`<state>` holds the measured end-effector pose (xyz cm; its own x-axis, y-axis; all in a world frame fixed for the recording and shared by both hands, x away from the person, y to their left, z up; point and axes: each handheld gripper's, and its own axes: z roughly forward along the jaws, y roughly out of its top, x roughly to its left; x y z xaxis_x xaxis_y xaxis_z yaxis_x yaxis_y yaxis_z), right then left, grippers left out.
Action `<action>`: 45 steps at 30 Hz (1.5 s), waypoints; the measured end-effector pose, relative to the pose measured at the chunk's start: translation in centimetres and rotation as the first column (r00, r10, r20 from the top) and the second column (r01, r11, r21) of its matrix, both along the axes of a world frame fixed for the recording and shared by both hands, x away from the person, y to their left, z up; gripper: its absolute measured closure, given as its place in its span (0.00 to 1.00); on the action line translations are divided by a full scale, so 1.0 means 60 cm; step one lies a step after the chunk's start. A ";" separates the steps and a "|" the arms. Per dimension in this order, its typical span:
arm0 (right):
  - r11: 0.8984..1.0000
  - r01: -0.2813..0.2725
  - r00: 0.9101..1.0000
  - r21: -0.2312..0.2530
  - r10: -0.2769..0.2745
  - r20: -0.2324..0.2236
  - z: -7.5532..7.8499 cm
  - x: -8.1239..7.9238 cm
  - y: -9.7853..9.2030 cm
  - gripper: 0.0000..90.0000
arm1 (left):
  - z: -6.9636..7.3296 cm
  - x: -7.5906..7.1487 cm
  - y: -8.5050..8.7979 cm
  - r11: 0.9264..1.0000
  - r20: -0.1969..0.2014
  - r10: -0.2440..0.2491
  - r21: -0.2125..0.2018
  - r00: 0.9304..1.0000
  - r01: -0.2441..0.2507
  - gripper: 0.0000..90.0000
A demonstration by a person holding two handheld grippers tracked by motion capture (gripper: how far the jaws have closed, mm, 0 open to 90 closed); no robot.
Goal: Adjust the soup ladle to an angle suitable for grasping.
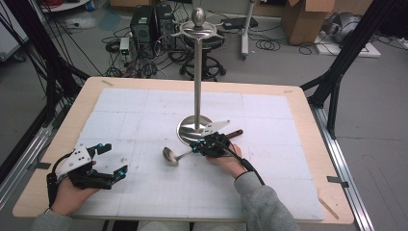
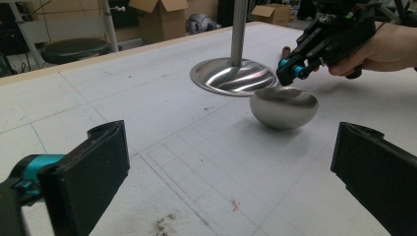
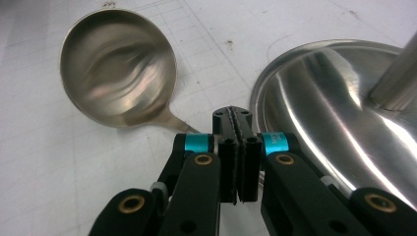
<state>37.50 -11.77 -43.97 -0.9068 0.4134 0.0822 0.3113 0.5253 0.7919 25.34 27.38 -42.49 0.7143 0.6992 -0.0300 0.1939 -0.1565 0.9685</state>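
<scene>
Right gripper view: right gripper (image 3: 238, 147) has its jaws pinched fully together on the ladle's (image 3: 118, 73) thin stem, bowl lying on the mat (image 1: 144, 120) just beside the stand's (image 3: 334, 108) base. Ladle = stiff polished steel, prob. slippery and bowl-heavy; best grip is the stem or wooden handle (image 1: 235, 133). Left gripper (image 1: 107, 161) sits wide open w/ nothing in it.

Left gripper (image 1: 114, 161): black body, teal joint collars, grey three-cornered plate at 11 o'clock. Right gripper (image 3: 236, 147): black jaws, brass rivets, teal bands, black cable. Grey sleeves (image 1: 263, 204).
</scene>
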 end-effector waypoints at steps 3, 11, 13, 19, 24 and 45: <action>1.000 -0.008 1.000 -0.001 0.008 -0.005 -0.005 0.001 0.011 1.00 | 0.000 -0.003 0.003 1.000 -0.005 0.007 0.001 1.000 -0.007 0.02; 1.000 -0.015 1.000 -0.010 0.015 -0.009 -0.011 0.006 0.028 1.00 | -0.001 -0.012 0.010 1.000 -0.010 0.022 0.009 1.000 -0.022 0.02; 1.000 -0.014 1.000 -0.015 0.014 -0.013 -0.011 0.006 0.030 1.00 | -0.002 -0.015 0.012 1.000 -0.011 0.029 0.013 1.000 -0.028 0.02; 0.998 -0.045 0.999 -0.041 0.045 -0.002 -0.015 0.008 0.052 1.00 | -0.005 -0.023 0.017 0.998 -0.021 0.043 0.035 0.999 -0.043 0.02; 0.998 -0.043 0.999 -0.040 0.042 -0.020 -0.019 0.016 0.058 1.00 | -0.004 -0.032 0.021 0.998 -0.017 0.058 0.025 0.998 -0.057 0.02; 0.996 -0.052 0.998 -0.068 0.049 -0.043 -0.015 -0.002 0.048 1.00 | -0.002 -0.022 0.010 1.000 -0.021 0.018 -0.004 1.000 -0.018 0.02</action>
<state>37.38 -8.89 -44.89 -0.9232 0.3729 0.0924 0.3142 0.5944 0.7403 24.00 27.98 -42.61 0.7011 0.7115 -0.0480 0.2171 -0.1488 0.9647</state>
